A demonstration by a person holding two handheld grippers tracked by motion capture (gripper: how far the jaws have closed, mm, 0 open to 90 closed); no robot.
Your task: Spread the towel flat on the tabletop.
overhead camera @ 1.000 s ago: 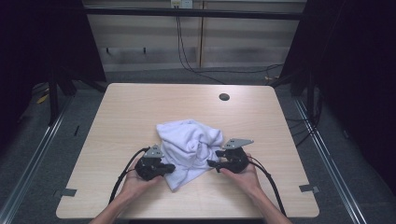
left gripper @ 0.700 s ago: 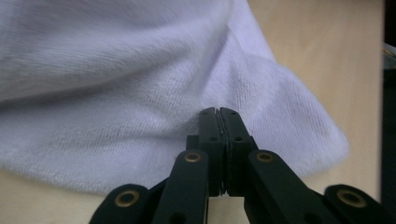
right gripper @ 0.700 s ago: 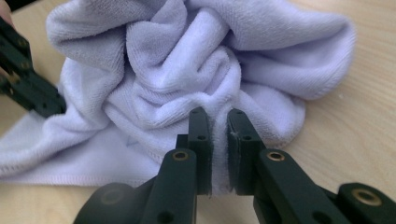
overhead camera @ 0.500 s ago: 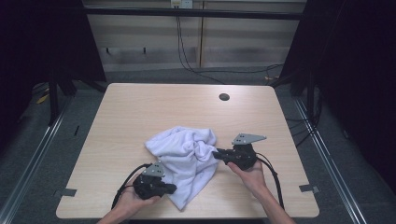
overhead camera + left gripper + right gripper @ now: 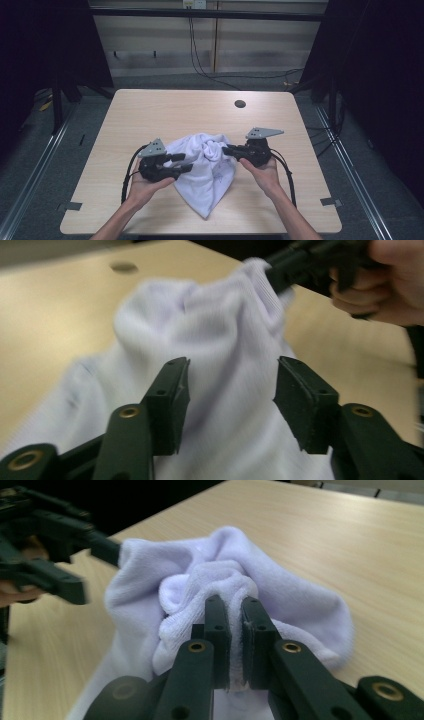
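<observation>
A crumpled white towel (image 5: 205,167) lies at the middle of the wooden table (image 5: 150,115), bunched high at its right side and trailing to a point toward the near edge. My right gripper (image 5: 226,150) is shut on a thick fold at the towel's upper right. In the right gripper view the pads (image 5: 218,625) pinch that fold of the towel (image 5: 300,605), and the jaws have just been closing on it. My left gripper (image 5: 186,163) sits at the towel's left edge. Its jaws have just been opening, and in the left gripper view the left gripper (image 5: 230,385) stands wide open in front of the towel (image 5: 220,325) without pressing on it.
A dark round hole (image 5: 240,104) marks the table's far right part. Bare wood surrounds the towel on all sides. Cables trail from both grippers toward the near edge. Metal floor rails (image 5: 45,150) run along both sides of the table.
The left gripper has let go of the towel and opened. The right gripper has closed on a fold. Both hands rose, and the towel now hangs drawn up at its right side.
</observation>
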